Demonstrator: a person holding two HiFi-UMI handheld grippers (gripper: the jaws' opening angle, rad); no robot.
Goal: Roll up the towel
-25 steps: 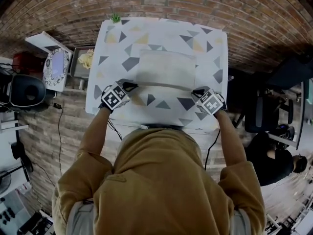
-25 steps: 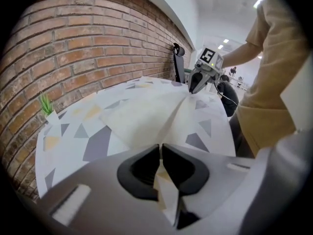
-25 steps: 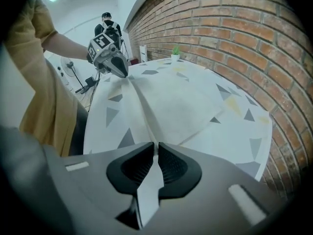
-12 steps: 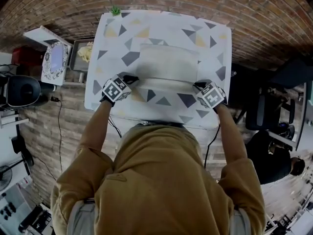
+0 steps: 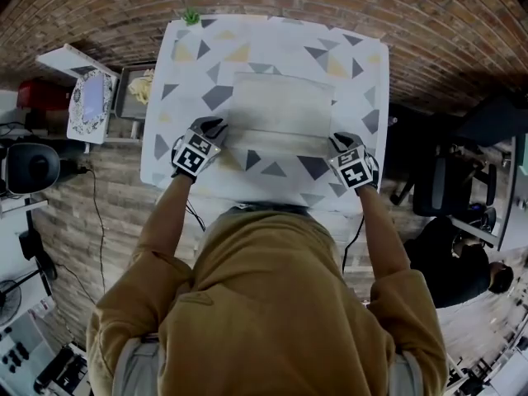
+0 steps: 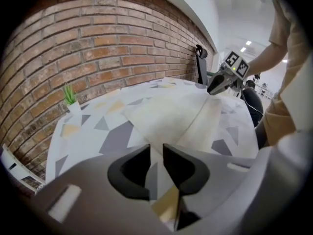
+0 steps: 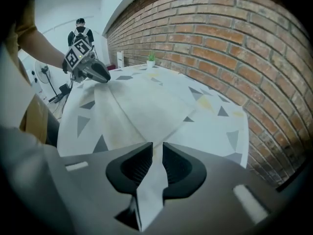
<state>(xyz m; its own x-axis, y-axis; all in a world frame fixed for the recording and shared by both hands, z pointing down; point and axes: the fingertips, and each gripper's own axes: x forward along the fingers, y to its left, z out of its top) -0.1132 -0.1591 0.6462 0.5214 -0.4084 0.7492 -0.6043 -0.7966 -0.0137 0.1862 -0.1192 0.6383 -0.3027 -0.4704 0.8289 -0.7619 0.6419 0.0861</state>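
Observation:
A pale towel [image 5: 282,110] lies flat on the table with the triangle-patterned cloth [image 5: 198,64]. Its near edge is lifted and folded over toward the far side. My left gripper [image 5: 216,129] is shut on the towel's near left corner [image 6: 155,155]. My right gripper [image 5: 338,143] is shut on the near right corner [image 7: 155,173], with cloth passing between its jaws. In the left gripper view the towel [image 6: 171,114] stretches across to the right gripper [image 6: 217,83]. In the right gripper view the towel [image 7: 142,106] runs over to the left gripper [image 7: 100,76].
A small green plant [image 5: 192,16] stands at the table's far left corner. A brick wall [image 7: 230,43] runs behind the table. A side shelf [image 5: 91,101] with a tray stands left of the table, a chair [image 5: 450,192] to the right. A person [image 7: 80,31] stands in the distance.
Both grippers have carried the towel's near edge away from me, toward the far side of the table. The folded-over strip has grown wider.

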